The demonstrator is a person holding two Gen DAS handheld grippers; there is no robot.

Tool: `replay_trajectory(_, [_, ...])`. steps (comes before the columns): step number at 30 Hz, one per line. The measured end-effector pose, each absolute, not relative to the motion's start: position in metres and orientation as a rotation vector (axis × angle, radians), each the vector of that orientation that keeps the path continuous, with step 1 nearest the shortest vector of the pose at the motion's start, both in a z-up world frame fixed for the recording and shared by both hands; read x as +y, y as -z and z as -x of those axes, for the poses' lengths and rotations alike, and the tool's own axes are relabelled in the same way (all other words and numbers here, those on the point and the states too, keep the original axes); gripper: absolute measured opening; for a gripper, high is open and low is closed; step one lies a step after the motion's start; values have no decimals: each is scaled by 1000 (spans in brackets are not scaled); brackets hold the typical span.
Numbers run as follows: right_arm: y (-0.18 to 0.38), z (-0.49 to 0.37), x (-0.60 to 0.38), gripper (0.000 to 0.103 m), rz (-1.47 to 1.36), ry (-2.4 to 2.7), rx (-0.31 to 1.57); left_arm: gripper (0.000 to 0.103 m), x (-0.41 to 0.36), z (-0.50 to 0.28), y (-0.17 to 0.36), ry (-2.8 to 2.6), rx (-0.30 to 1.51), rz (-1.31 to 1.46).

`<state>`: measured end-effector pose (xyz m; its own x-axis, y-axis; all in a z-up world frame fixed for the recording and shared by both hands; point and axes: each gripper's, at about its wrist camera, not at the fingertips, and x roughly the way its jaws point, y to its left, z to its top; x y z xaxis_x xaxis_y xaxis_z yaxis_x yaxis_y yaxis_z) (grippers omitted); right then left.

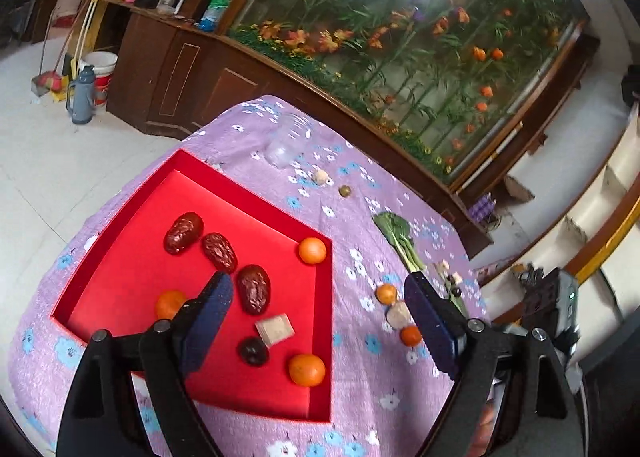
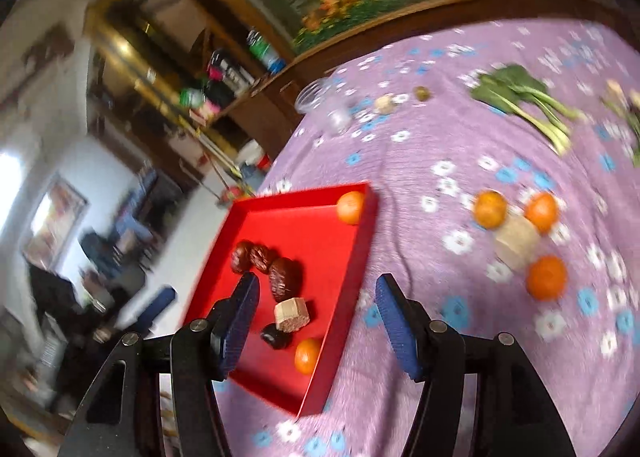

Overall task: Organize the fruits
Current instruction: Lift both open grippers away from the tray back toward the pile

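Left wrist view: left gripper (image 1: pixel 318 295) spread wide, nothing held, above red tray (image 1: pixel 324 321) on floral cloth (image 1: pixel 360 397). Tray holds three red dates (image 1: pixel 254 288), three oranges (image 1: pixel 307 369), a tan block (image 1: pixel 275 329) and a dark fruit (image 1: pixel 253 351). Right wrist view, blurred: right gripper (image 2: pixel 316 289) also wide open and empty over the tray's near edge; three loose oranges (image 2: pixel 546 277) lie on the cloth around another block (image 2: pixel 516 243), near leafy greens (image 2: pixel 520 97).

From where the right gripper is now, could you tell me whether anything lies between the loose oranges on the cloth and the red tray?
Nothing visible does. The three oranges sit around a tan block, which lies away from the tray; only bare cloth separates them from its low wall. The right gripper is open and empty.
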<state>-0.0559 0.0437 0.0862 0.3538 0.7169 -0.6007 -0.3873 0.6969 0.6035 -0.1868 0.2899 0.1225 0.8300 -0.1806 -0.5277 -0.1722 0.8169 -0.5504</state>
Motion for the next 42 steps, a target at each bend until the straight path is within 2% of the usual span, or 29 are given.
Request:
replay_trajectory(5, [-114,65,-11,65,-475,-691,937,87,279,204,-154,7,568,546])
replay_trajectory(9, [-163,80,-52,65,-455,-648,837,87,282,236,-213,-35,445,432])
replay_trajectory(13, [-238,101,-93,71,-383,-594,701,87,289,272,-285,-93,296,323])
replay_trajectory(17, [-324,126,-128,71,-318,-498,568,88,286,300,-349,-164,189,170])
replay_trajectory(20, [-398,143,-152,71,-250,-422,445,94,283,310,-384,-238,152,65])
replay_trajectory(25, [-484,163,-184,86,-199,-322,325,95,283,305,-412,-246,143,48])
replay_trajectory(27, [-484,167,-188,87,-177,-295,320,96,268,291,-405,-213,160,13])
replay_trajectory(30, [-453,161,-186,90,-100,-251,354,97,245,257,-380,-108,226,16])
replay_trajectory(37, [-304,113,-159,90,17,-307,617,97,189,164,-277,146,494,109])
replay_trajectory(42, [-190,68,-146,90,-103,-439,825,97,163,117,-195,235,680,225])
